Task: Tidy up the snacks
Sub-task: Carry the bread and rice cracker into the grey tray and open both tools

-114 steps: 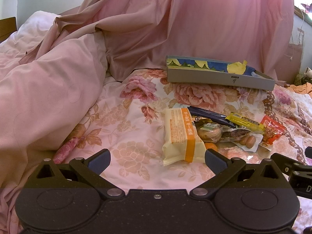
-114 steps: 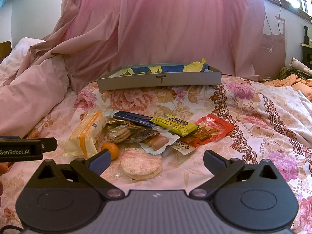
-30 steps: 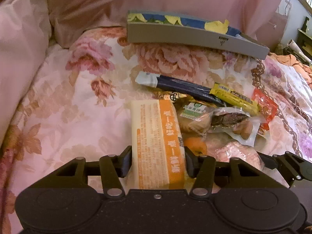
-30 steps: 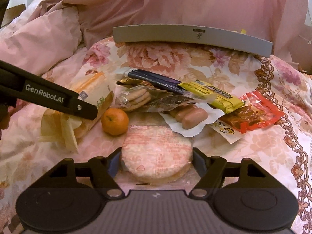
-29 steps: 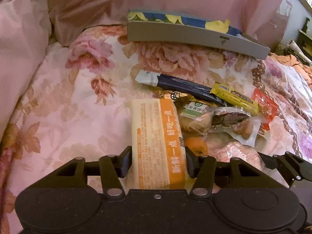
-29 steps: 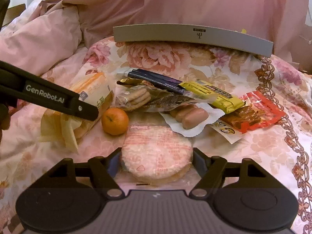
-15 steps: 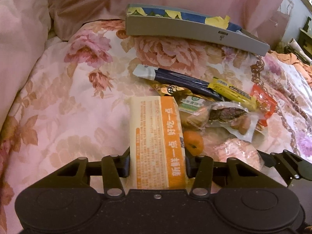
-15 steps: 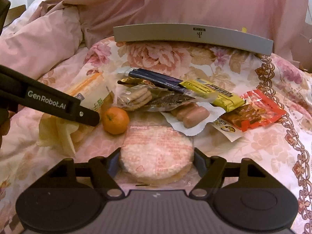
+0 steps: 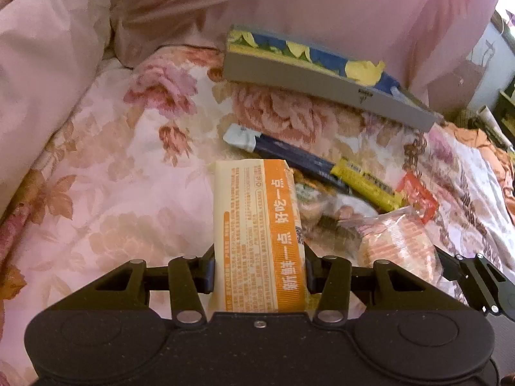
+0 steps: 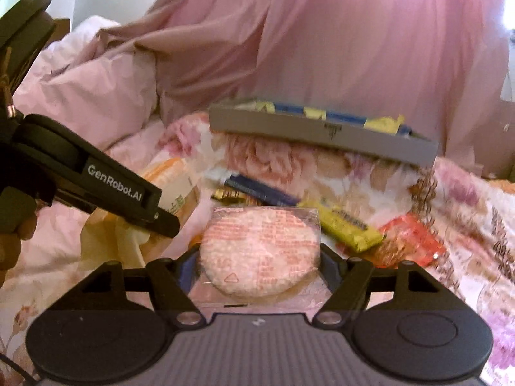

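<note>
My left gripper (image 9: 259,268) is shut on a cream-and-orange snack packet (image 9: 257,225) and holds it above the flowered bedspread. My right gripper (image 10: 259,265) is shut on a round pink rice cracker in clear wrap (image 10: 260,251), also lifted; it shows in the left wrist view (image 9: 396,244). A grey shallow box (image 9: 322,80) with a blue and yellow inside lies at the back, also in the right wrist view (image 10: 322,132). The left gripper's body (image 10: 116,189) crosses the left of the right wrist view.
Loose snacks lie on the bedspread: a dark blue bar (image 9: 296,157), a yellow bar (image 9: 367,186), a red packet (image 9: 418,199) and clear-wrapped biscuits (image 9: 325,212). A pink quilt (image 9: 42,74) rises at the left, pink drapery (image 10: 354,48) behind the box.
Both grippers have lifted their snacks off the bed and tilted up toward the grey box. The views are blurred with motion. The orange has gone out of sight.
</note>
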`<action>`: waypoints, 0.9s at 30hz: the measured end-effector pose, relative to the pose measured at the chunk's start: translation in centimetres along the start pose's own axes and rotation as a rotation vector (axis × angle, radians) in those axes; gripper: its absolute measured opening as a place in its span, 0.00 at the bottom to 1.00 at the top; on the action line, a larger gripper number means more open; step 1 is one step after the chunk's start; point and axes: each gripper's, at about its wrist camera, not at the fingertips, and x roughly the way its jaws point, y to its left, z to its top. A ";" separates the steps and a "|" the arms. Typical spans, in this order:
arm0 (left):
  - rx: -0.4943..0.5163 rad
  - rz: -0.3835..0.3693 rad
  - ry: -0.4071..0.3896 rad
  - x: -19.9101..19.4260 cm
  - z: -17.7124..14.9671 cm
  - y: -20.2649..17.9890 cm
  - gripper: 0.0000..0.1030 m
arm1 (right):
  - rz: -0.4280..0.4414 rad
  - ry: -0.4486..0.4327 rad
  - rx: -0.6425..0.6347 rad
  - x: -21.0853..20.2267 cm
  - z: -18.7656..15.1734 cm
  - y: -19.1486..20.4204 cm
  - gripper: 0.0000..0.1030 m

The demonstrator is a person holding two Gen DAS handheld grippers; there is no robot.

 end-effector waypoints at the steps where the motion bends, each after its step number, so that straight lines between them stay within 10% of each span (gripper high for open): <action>1: 0.002 0.002 -0.015 -0.2 0.1 0.0 0.48 | -0.005 -0.013 0.007 -0.1 0.2 -0.2 0.75; 15: -0.082 -0.004 -0.193 0.0 8.8 0.0 0.49 | -0.073 -0.128 0.056 1.8 5.6 -5.4 0.75; 27: -0.111 -0.007 -0.290 5.7 19.3 -1.3 0.49 | -0.087 -0.213 0.102 11.4 14.1 -10.4 0.75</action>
